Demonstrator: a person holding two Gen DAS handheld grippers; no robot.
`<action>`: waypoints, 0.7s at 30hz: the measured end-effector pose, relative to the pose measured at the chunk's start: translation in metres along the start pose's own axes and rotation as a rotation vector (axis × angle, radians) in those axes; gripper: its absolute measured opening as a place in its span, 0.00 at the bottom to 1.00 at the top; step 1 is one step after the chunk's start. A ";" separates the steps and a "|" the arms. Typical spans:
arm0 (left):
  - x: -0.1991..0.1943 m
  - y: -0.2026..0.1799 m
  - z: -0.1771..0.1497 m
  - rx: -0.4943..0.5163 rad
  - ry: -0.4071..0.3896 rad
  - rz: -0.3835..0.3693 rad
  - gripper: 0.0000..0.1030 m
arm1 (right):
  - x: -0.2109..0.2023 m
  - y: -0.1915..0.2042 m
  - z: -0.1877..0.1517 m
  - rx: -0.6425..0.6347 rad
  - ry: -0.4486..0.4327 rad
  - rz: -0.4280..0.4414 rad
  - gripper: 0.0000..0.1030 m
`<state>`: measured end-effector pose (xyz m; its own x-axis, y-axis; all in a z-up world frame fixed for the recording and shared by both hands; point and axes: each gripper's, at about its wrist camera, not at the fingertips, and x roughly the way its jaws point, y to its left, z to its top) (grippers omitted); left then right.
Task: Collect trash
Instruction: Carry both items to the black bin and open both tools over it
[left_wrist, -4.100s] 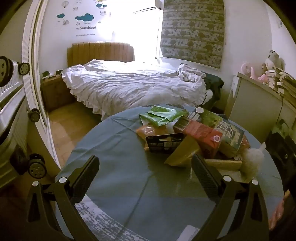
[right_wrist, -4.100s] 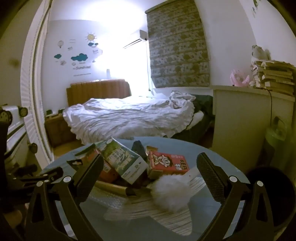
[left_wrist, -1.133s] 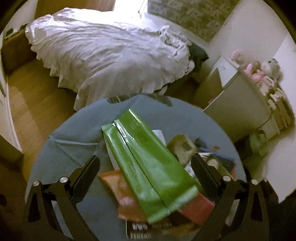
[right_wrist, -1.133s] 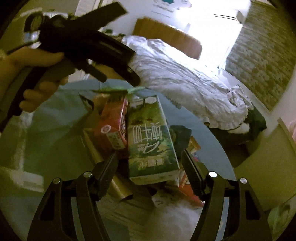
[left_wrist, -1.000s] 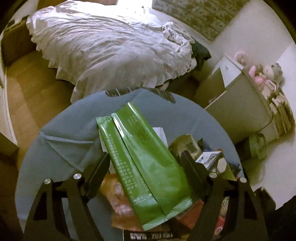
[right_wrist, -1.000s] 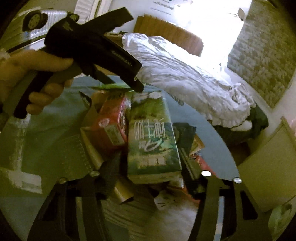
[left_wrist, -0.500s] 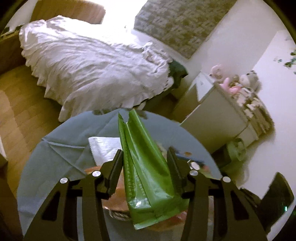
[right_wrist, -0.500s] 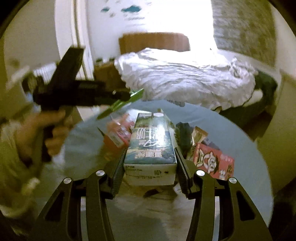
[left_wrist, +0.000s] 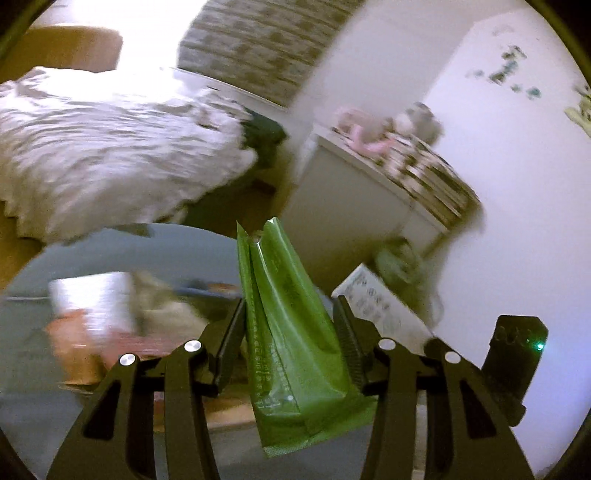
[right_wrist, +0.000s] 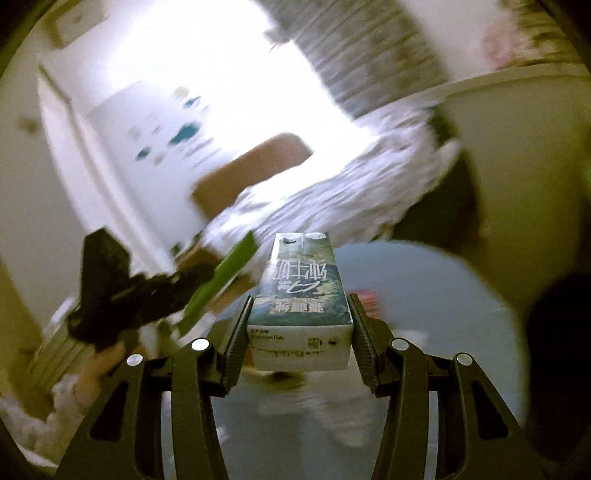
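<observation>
My left gripper (left_wrist: 291, 314) is shut on a green plastic pouch (left_wrist: 291, 332) and holds it up above the round blue table (left_wrist: 110, 251). My right gripper (right_wrist: 299, 306) is shut on a green milk carton (right_wrist: 301, 295), lifted off the table (right_wrist: 424, 295). The left gripper with the green pouch (right_wrist: 221, 280) also shows at the left of the right wrist view. The carton's white end (left_wrist: 376, 302) shows at the right of the left wrist view. Blurred wrappers and boxes (left_wrist: 110, 317) lie on the table below.
A bed with white bedding (left_wrist: 110, 147) stands beyond the table. A white cabinet (left_wrist: 354, 199) with books and soft toys stands to the right. A dark round bin (right_wrist: 561, 354) sits at the right edge of the right wrist view.
Both grippers closed on their items and lifted them off the pile. Both views have swung to the right and are blurred by motion.
</observation>
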<state>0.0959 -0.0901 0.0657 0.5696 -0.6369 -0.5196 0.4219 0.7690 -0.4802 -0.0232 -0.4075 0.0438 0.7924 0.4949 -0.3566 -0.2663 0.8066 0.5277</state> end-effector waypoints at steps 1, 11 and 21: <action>0.010 -0.012 -0.002 0.013 0.011 -0.023 0.47 | -0.015 -0.013 0.000 0.012 -0.036 -0.053 0.49; 0.126 -0.129 -0.032 0.104 0.154 -0.256 0.47 | -0.094 -0.142 -0.042 0.247 -0.141 -0.470 0.49; 0.233 -0.184 -0.077 0.164 0.354 -0.243 0.47 | -0.086 -0.185 -0.091 0.393 -0.004 -0.555 0.49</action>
<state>0.0968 -0.3838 -0.0214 0.1767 -0.7573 -0.6288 0.6360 0.5754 -0.5142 -0.0924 -0.5702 -0.0932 0.7562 0.0394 -0.6531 0.3994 0.7629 0.5085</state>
